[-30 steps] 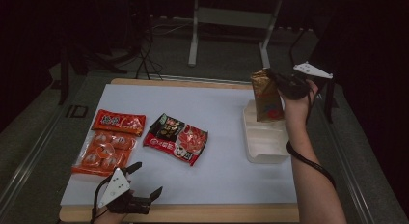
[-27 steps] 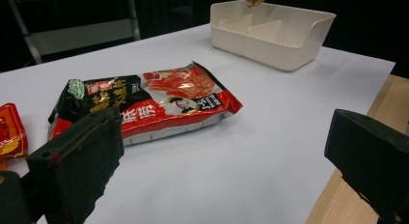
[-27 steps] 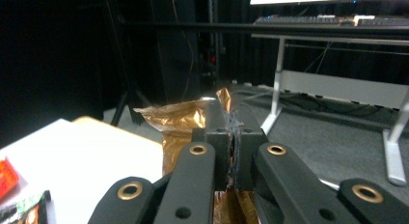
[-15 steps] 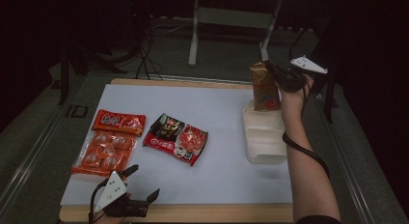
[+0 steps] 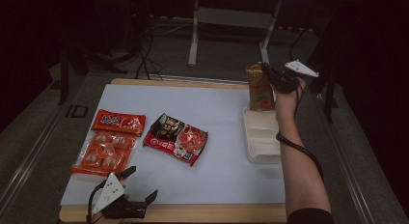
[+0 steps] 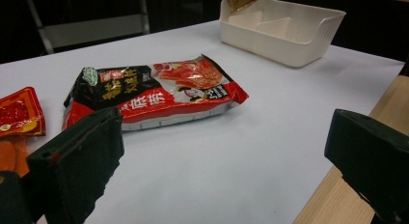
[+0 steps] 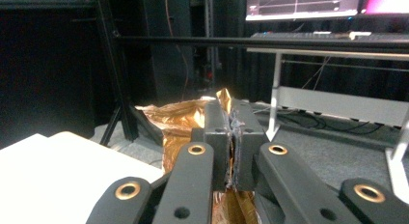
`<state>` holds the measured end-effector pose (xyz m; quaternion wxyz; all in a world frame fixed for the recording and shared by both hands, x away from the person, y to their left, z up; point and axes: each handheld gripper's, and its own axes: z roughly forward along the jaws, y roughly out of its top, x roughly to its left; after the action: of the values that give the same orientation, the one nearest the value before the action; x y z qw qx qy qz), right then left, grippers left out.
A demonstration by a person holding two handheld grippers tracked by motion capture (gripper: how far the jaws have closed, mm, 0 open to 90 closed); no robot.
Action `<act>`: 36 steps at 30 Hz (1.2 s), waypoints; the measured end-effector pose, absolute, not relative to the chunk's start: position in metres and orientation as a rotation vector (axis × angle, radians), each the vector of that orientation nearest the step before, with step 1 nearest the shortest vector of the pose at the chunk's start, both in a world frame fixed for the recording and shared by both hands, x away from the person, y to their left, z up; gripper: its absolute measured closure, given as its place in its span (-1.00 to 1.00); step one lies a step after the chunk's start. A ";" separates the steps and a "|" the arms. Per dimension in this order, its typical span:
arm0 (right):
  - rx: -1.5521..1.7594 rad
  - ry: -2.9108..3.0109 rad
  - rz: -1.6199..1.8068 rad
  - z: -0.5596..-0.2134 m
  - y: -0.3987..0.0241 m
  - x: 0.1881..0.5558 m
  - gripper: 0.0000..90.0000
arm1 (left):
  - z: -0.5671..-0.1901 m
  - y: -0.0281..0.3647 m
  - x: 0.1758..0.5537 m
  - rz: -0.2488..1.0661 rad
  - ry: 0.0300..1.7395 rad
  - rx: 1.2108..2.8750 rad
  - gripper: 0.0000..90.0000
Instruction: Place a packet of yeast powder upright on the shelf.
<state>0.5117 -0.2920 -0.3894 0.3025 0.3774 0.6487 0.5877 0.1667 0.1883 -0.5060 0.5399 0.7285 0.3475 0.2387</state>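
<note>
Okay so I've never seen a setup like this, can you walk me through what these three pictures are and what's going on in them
A person sits at a table holding a hand-operated grasping tool in each hand; there is no robot arm. The high view looks down from above. The other two come from small cameras riding on each tool. The right tool is shut on the top of a gold-brown snack bag, holding it upright at the far end of a white divided tray. The left tool sits open near the table's front edge. On the white surface lie a red and black noodle packet, a small red sachet and an orange pack of round snacks.
</note>
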 end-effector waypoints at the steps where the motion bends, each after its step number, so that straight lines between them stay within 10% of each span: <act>1: 0.993 1.728 1.561 -0.392 -0.291 0.512 0.94 | -0.506 0.188 0.167 0.567 0.826 1.732 -0.98; 36: 1.231 1.825 1.531 -0.426 -0.324 0.481 0.89 | -0.504 0.184 0.169 0.571 0.796 1.751 -0.98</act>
<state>0.4812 -0.3244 -0.4257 0.2279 0.4471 0.6626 0.5559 0.1695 0.1838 -0.5043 0.5376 0.7358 0.3347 0.2398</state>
